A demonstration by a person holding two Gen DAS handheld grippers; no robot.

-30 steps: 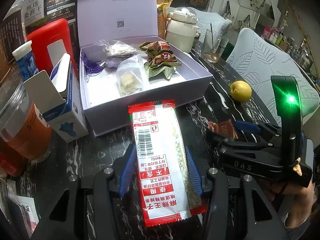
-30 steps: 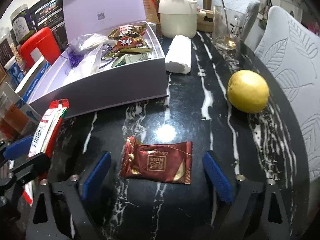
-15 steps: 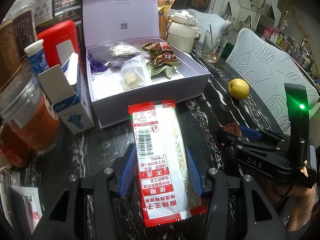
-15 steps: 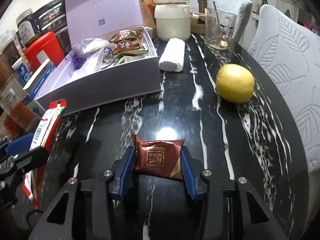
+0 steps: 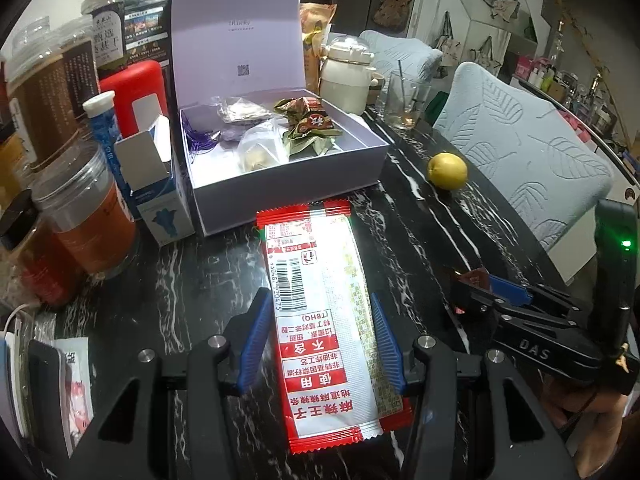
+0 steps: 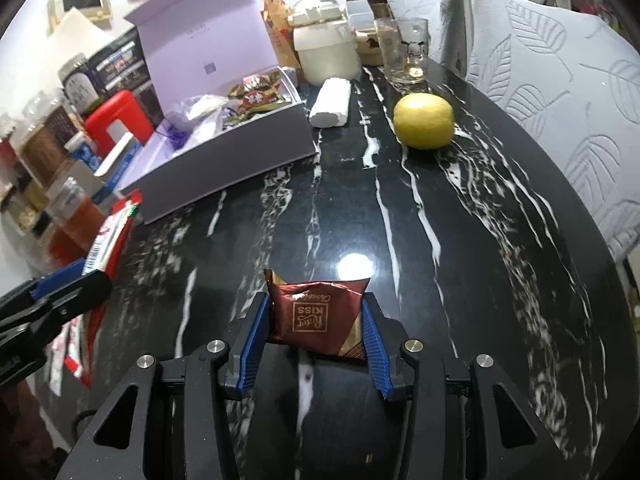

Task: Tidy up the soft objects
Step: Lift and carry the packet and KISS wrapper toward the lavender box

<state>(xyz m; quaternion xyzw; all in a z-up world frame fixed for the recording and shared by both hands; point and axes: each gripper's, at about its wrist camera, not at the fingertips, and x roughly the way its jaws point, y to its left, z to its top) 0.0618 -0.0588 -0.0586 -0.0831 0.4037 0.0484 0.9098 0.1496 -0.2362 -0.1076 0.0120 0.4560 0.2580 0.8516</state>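
My left gripper (image 5: 318, 336) is shut on a long red and white snack packet (image 5: 320, 320), held above the black marble table (image 5: 404, 240). In the right wrist view my right gripper (image 6: 316, 320) is shut on a brown chocolate wrapper (image 6: 316, 318), lifted off the table. The open lilac box (image 5: 280, 184) stands ahead, holding several small snack bags (image 5: 308, 128). From the left wrist view the right gripper (image 5: 476, 286) shows at the right edge with the brown wrapper in it. The left gripper (image 6: 60, 284) and its red packet (image 6: 112, 236) appear at the left of the right wrist view.
A yellow fruit (image 6: 424, 120), a white roll (image 6: 332, 102), a cream pot (image 6: 324, 52) and a glass (image 6: 404, 52) sit behind and right of the box. Jars (image 5: 88, 216), a red container (image 5: 136, 100) and a small carton (image 5: 156, 184) crowd the left. Padded chairs (image 6: 560, 92) flank the table's right edge.
My right gripper closed on the brown chocolate wrapper and lifted it off the table. Both grippers pulled back from the box, the left still holding the red packet.
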